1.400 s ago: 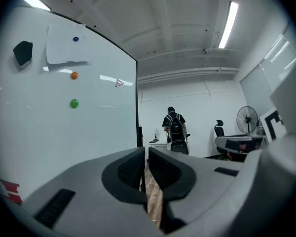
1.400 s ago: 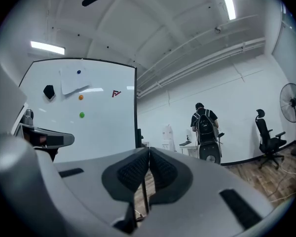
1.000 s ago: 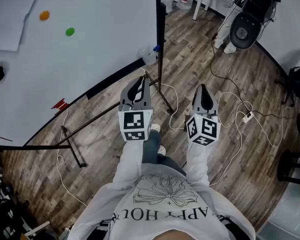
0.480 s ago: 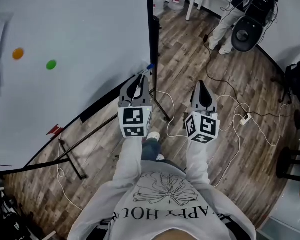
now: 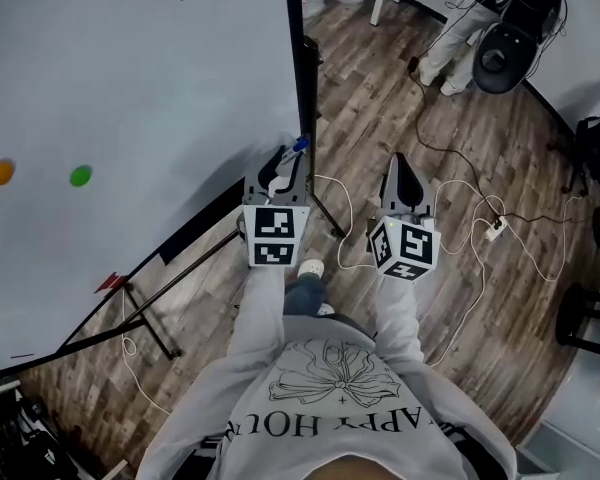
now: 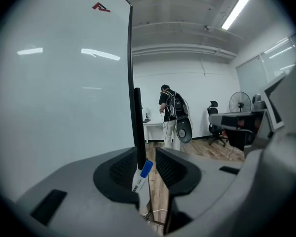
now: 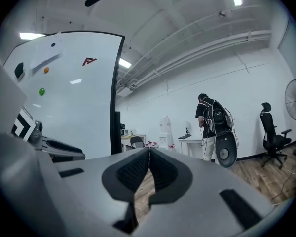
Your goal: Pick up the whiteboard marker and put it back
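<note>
The whiteboard marker (image 6: 142,174), white with a blue cap, stands tilted between the jaws of my left gripper (image 6: 147,154). The jaws are opening: the marker leans on the left jaw and a gap shows beside it. In the head view the blue cap (image 5: 298,146) pokes out past my left gripper (image 5: 288,160) at the lower right corner of the whiteboard (image 5: 130,88), next to its black side post (image 6: 136,127). My right gripper (image 5: 401,164) hovers over the floor to the right, shut and empty, its jaws (image 7: 149,152) touching.
The whiteboard's black stand legs (image 5: 150,313) spread over the wood floor. White and black cables (image 5: 460,233) trail right of my grippers. A person (image 5: 458,28) with a round black device stands by a white table at the back. An office chair (image 7: 271,132) is further off.
Both grippers moved forward toward the whiteboard's lower right corner. The left one carried the marker there, and its jaws now stand apart.
</note>
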Demonstrator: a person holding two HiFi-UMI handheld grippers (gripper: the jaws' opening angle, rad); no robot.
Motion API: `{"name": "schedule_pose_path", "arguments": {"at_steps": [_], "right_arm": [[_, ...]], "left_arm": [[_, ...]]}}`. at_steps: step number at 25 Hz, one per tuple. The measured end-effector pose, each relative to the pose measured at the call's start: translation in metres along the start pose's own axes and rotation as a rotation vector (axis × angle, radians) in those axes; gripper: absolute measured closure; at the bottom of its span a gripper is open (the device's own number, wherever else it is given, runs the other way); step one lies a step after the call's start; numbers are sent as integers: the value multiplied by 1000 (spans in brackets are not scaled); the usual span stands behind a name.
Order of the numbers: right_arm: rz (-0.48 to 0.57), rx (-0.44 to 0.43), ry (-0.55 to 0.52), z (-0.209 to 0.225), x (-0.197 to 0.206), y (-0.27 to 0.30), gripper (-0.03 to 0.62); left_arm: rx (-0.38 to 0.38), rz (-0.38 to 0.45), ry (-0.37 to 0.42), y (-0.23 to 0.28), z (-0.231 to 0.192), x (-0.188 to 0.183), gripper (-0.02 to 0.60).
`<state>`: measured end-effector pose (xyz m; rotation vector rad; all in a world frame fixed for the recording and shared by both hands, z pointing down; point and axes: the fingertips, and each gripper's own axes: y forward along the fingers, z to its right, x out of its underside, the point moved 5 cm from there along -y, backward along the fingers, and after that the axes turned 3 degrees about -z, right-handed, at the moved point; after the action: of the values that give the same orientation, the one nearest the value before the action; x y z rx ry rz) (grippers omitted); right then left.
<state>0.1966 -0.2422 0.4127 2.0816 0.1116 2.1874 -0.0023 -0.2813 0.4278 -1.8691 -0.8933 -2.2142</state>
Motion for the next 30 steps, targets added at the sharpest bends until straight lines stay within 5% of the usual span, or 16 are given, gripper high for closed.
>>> {"name": "schedule_pose_path", "arguments": {"at_steps": [21,30], "right_arm": [[-94,63,25,18,37,29,591],[-108,78,33,26,44,28,591]], "left_arm": [[92,-232,141,69,-1,36,460],[91,-246,166,74,-2,39,492]]}}
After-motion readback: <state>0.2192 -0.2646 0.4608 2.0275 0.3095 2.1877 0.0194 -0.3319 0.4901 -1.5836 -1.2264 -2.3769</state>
